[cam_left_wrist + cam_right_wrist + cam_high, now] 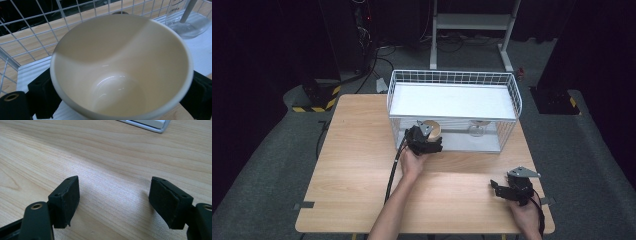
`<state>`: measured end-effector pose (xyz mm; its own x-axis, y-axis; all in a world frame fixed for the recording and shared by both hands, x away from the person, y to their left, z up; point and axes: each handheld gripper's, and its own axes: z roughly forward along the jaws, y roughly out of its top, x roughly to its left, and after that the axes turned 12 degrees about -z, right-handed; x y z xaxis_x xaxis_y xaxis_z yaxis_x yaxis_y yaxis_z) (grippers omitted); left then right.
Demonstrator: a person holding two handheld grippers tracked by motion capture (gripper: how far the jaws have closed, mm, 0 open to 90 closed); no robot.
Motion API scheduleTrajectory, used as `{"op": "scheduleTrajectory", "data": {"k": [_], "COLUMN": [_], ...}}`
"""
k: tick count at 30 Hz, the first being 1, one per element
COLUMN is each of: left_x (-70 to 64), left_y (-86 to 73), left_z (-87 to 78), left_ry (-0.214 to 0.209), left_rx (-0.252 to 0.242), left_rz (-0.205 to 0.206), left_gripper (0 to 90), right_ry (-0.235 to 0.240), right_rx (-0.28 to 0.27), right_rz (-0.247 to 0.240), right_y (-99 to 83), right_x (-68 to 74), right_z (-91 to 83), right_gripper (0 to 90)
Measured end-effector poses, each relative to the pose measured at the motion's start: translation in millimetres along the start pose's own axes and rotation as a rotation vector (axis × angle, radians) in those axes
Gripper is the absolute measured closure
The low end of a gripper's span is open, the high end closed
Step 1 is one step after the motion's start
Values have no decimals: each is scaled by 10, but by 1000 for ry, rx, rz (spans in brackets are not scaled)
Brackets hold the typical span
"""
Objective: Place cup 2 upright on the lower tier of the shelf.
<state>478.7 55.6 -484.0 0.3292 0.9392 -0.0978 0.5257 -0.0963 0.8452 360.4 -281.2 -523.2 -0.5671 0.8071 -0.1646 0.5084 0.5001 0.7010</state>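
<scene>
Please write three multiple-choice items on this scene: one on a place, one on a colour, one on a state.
1. Where is the cup?
A. on the lower shelf of the wire rack
B. on the rack's top shelf
C. on the floor

2. What colour is the cup inside?
A. blue
B. cream
C. black

3. How does the right tool stand?
A. shut on a glass
B. shut on the cup
C. open over the bare table

Answers: 1 A, the high view shows the left tool with the cup at the lower shelf; 2 B, the left gripper view shows a cream inside; 3 C, its jaws stand wide apart with only wood between them.
</scene>
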Motion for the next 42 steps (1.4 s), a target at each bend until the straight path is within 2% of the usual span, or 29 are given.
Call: {"op": "scheduleTrajectory", "data": {"k": [3, 6, 9, 12, 13, 15, 21, 23, 24, 28, 32, 35, 42], "left_x": [11, -1, 1, 11, 20, 22, 80, 90, 104, 113, 117, 132, 88], "left_y": [12, 26, 24, 19, 20, 12, 2, -3, -1, -37, -101, -161, -246], "left_z": [7, 5, 10, 23, 25, 32, -5, -24, -31, -89, -146, -183, -165], "left_ry": [0, 2, -8, -7, -6, -24, -19, -26, -24, -39, -28, -26, 1], "left_rx": [5, 18, 11, 25, 30, 40, 61, 59, 57, 50, 55, 62, 95], "left_rz": [0, -18, -50, -60, -50, -62, -48, -66, -58, -79, -78, -94, -77], "left_gripper": [79, 79, 81, 77, 73, 47, 2, 2, 2, 3, 34, 71, 152], "right_ry": [0, 0, 0, -1, -1, -1, 0, 0, 0, 0, 0, 0, -1], "right_rx": [0, 0, 1, 1, 0, 1, 0, 0, 0, 0, 0, 0, -1], "right_rz": [0, 0, 1, 1, 1, 1, 1, 1, 1, 1, 1, 0, -3], "right_y": [0, 0, 0, 0, 0, 0, 0, 0, 0, 0, 0, 0, -2], "right_x": [0, 0, 2, 2, 2, 2, 2, 2, 2, 2, 3, 2, 1], "right_z": [0, 0, -1, -1, -1, -1, -1, -1, -1, -1, -1, -1, 0], "right_gripper": [250, 250, 250, 250, 250, 250, 251, 251, 251, 254, 254, 254, 254]}}
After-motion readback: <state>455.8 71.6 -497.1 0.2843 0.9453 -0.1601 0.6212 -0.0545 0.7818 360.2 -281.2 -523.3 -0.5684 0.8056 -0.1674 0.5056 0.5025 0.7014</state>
